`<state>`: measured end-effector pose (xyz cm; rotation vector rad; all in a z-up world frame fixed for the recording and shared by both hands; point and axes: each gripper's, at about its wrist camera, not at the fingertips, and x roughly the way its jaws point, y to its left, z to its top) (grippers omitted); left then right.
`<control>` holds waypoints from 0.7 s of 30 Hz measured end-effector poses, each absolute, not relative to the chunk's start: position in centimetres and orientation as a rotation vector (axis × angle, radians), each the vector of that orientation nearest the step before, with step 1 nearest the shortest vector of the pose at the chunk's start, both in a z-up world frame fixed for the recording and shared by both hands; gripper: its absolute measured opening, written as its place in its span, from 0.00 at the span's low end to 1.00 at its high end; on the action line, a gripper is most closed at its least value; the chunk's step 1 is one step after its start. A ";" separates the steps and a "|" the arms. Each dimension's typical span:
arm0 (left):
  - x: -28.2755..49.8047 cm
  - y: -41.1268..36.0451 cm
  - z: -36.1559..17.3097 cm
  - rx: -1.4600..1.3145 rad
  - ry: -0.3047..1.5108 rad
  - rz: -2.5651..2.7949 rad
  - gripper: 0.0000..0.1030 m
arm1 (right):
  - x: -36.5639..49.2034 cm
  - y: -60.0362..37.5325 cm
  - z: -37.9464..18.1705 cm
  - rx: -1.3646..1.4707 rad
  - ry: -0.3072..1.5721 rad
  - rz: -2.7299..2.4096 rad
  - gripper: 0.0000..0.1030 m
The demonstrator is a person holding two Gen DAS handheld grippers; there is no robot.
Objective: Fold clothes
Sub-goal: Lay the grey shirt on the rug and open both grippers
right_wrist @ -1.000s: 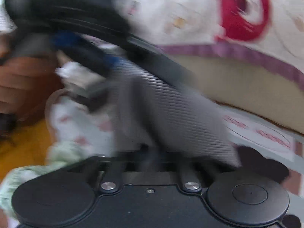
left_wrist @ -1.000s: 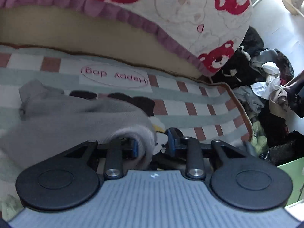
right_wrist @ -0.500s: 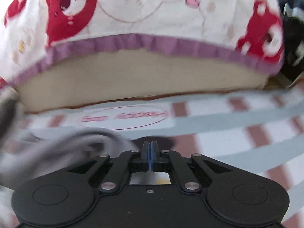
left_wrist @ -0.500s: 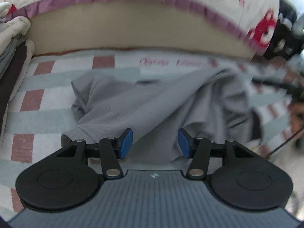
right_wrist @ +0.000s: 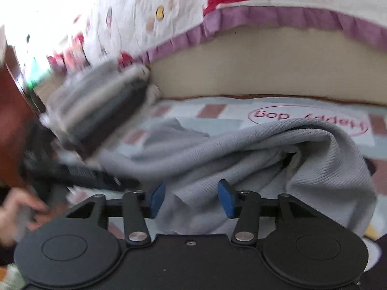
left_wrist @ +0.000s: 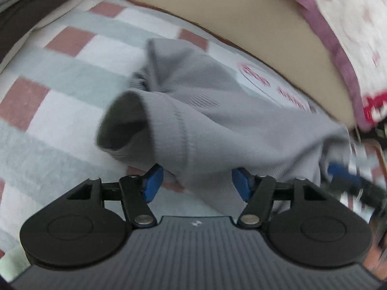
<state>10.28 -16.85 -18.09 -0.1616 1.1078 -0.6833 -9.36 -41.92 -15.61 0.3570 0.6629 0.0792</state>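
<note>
A grey knit garment (left_wrist: 208, 120) lies crumpled on a checked mat (left_wrist: 60, 72) with pink, white and pale green squares. One sleeve opening (left_wrist: 123, 125) gapes toward the left. My left gripper (left_wrist: 197, 184) is open, its blue pads on either side of a fold of the grey cloth. In the right wrist view the same garment (right_wrist: 266, 159) lies bunched on the mat (right_wrist: 217, 111). My right gripper (right_wrist: 192, 199) is open with grey cloth between its pads. The right gripper shows blurred at the right edge of the left wrist view (left_wrist: 348, 181).
A beige mattress edge (left_wrist: 217, 12) with a bear-print quilt (right_wrist: 241, 0) and purple frill runs behind the mat. A stack of folded clothes (right_wrist: 96, 106) sits at the mat's far left. A "Happy dog" label (right_wrist: 307, 118) is printed on the mat.
The right gripper has opened from shut and now straddles the grey cloth. The left gripper has swung closer over the garment, still open. The garment has shifted and bunched up.
</note>
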 end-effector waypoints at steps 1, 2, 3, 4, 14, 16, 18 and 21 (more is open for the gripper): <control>10.1 -17.1 -17.8 -0.143 1.087 -0.706 0.67 | -9.1 -41.5 -16.0 0.343 0.679 0.076 0.57; 9.7 -17.7 -17.5 -0.105 1.057 -0.725 0.76 | -8.8 -41.2 -16.6 0.331 0.694 0.076 0.64; 9.4 -18.3 -17.2 -0.064 1.024 -0.743 0.79 | -8.4 -40.9 -17.2 0.310 0.714 0.070 0.70; 9.0 -18.9 -17.4 -0.045 0.999 -0.751 0.79 | -8.0 -40.4 -17.9 0.277 0.748 0.048 0.70; 6.8 -18.1 -14.4 -0.033 0.742 -0.708 0.10 | -10.5 -41.1 -17.2 0.159 0.676 -0.226 0.08; 6.4 -16.6 -12.0 -0.031 0.649 -0.698 0.10 | -12.0 -41.8 -15.8 0.208 0.620 -0.273 0.08; 6.5 -15.2 -10.7 -0.058 0.618 -0.681 0.10 | -13.2 -42.5 -15.3 0.291 0.614 -0.280 0.08; 6.2 -13.4 -10.6 -0.076 0.610 -0.631 0.10 | -13.3 -42.5 -15.6 0.319 0.638 -0.280 0.08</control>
